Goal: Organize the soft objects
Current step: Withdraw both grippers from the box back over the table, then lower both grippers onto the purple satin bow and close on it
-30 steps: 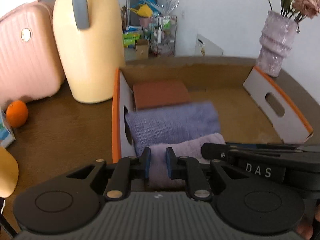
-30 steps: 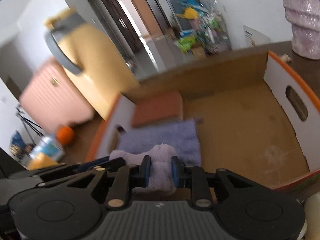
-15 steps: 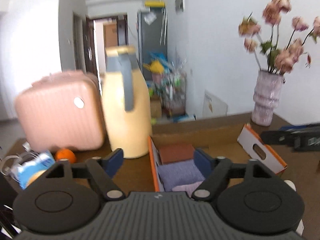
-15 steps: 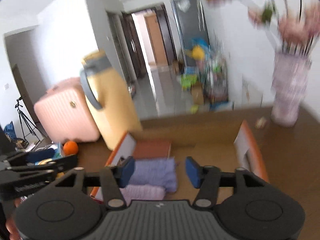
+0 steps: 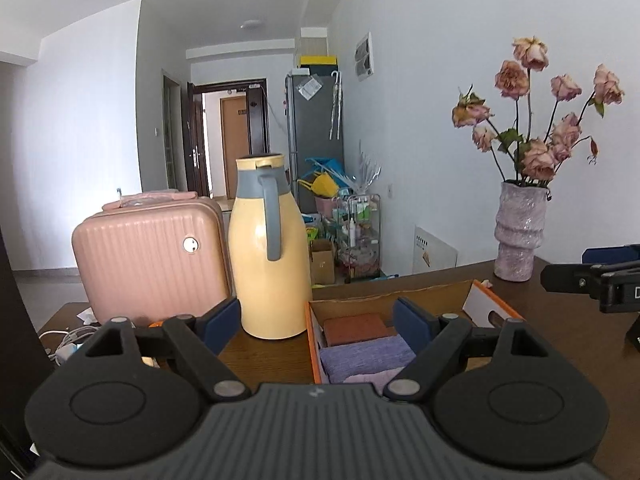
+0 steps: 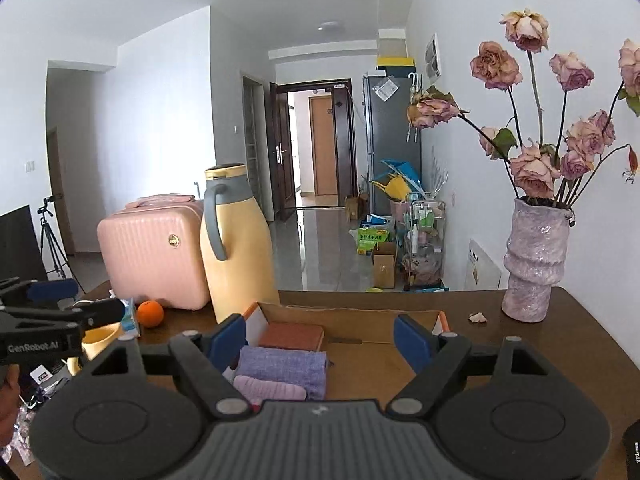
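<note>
A dark wooden table [image 6: 540,344] is seen carrying an open, shallow cardboard box with orange-edged white end flaps [image 6: 360,314], beside a tall yellow thermos jug with a grey handle [image 6: 236,252] and a ribbed pink hard-shell case [image 6: 152,256]. Along the box's left end three folded cloths are laid in a row: a rust-orange one [image 6: 294,336] farthest, a lavender-blue one [image 6: 282,366] in the middle, and a pale pink one [image 6: 268,388] nearest. The left gripper [image 5: 316,318] and the right gripper [image 6: 320,338] are both held above the near edge with jaws spread wide and nothing between them.
</note>
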